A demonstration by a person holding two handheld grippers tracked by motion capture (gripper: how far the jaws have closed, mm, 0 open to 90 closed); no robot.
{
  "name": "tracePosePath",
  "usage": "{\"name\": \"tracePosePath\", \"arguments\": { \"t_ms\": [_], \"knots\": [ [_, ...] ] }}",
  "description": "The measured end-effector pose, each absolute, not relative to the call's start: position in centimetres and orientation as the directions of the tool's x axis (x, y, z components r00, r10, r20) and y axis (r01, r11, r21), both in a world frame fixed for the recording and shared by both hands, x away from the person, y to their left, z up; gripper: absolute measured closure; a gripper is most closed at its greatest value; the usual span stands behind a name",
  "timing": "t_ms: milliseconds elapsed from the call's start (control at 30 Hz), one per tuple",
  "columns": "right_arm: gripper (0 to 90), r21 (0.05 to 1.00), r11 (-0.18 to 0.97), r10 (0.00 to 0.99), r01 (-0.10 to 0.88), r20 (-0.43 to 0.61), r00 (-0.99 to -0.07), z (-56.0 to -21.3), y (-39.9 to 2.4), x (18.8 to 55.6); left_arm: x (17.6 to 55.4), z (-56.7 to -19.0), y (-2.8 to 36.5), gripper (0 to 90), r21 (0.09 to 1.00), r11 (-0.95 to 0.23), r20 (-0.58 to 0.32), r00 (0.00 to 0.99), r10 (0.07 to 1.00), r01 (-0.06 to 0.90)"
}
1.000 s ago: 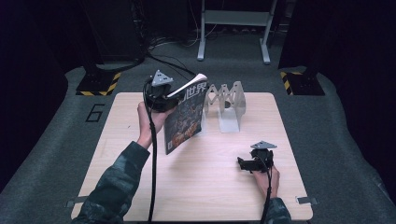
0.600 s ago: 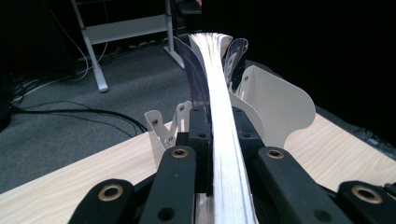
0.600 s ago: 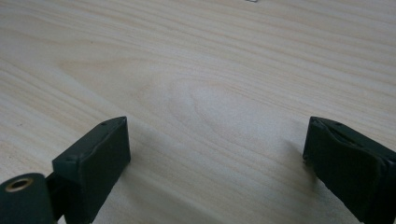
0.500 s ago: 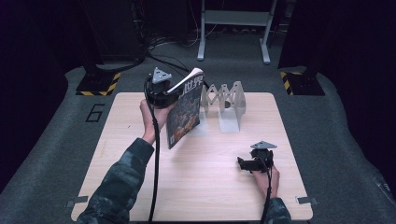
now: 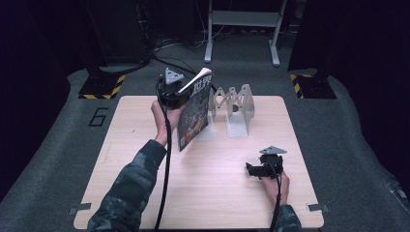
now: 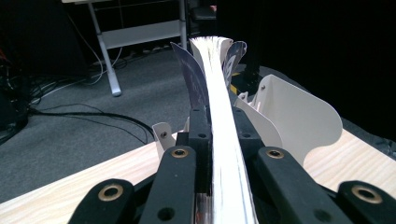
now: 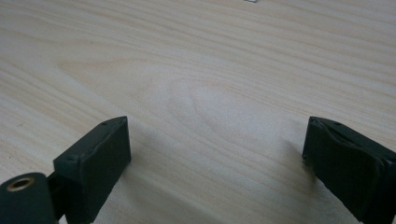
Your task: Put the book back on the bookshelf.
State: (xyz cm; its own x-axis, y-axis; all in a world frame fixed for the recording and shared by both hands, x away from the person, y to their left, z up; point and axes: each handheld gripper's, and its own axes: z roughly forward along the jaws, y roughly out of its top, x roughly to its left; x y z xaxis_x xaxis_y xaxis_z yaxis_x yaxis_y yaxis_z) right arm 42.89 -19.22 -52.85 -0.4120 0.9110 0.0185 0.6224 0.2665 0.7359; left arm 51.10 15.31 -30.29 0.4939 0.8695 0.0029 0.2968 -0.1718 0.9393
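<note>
A magazine (image 5: 194,111) with a dark printed cover hangs upright above the back of the wooden table (image 5: 125,188). My left gripper (image 5: 180,95) is shut on its top edge. In the left gripper view the white page edges of the magazine (image 6: 223,126) run straight up between the two black jaws. Just right of the magazine stands a white metal file rack (image 5: 235,106) with several dividers; the rack (image 6: 299,116) sits close ahead. My right gripper (image 5: 250,169) rests low near the table's right front, open, with bare wood between its fingers (image 7: 95,158).
A dark grey floor surrounds the table, with cables (image 5: 169,58) and a white metal frame (image 5: 241,29) behind it. Yellow-black striped blocks (image 5: 99,87) lie off both back corners. A camouflage sleeve (image 5: 130,188) crosses the table's left half.
My left gripper has carried the magazine slightly up and toward the rack. The right gripper has stayed where it was.
</note>
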Motion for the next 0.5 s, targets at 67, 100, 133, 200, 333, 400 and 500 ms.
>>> {"name": "tracePosePath", "arguments": {
  "t_ms": [67,100,133,200,333,400,500],
  "knots": [
    [7.4,0.736,0.266,0.910,0.622,0.021,-0.413,-52.8,-19.2,42.9,51.3,-30.4,15.3,82.3,0.942,-0.163,0.001,0.482,0.876,0.293],
    [7.4,0.736,0.266,0.910,0.622,0.020,-0.413,-52.8,-19.2,42.9,51.5,-30.5,15.2,82.3,0.942,-0.159,-0.003,0.481,0.877,0.295],
    [7.5,0.737,0.266,0.910,0.622,0.020,-0.414,-52.8,-19.2,42.9,51.6,-30.6,15.1,82.3,0.943,-0.156,-0.004,0.478,0.878,0.294],
    [7.5,0.737,0.267,0.910,0.621,0.020,-0.414,-52.8,-19.2,42.9,51.7,-30.7,14.9,82.3,0.943,-0.156,-0.002,0.474,0.881,0.294],
    [7.5,0.737,0.266,0.910,0.622,0.020,-0.413,-52.8,-19.2,42.9,52.1,-30.9,14.6,82.3,0.943,-0.154,0.000,0.465,0.885,0.294],
    [7.5,0.737,0.266,0.910,0.621,0.020,-0.413,-52.8,-19.2,42.9,52.4,-31.1,14.5,82.3,0.944,-0.150,-0.003,0.461,0.887,0.294],
    [7.6,0.737,0.266,0.910,0.622,0.021,-0.413,-52.8,-19.2,42.9,52.6,-31.4,14.4,82.3,0.949,-0.133,-0.012,0.452,0.892,0.287]
  ]
}}
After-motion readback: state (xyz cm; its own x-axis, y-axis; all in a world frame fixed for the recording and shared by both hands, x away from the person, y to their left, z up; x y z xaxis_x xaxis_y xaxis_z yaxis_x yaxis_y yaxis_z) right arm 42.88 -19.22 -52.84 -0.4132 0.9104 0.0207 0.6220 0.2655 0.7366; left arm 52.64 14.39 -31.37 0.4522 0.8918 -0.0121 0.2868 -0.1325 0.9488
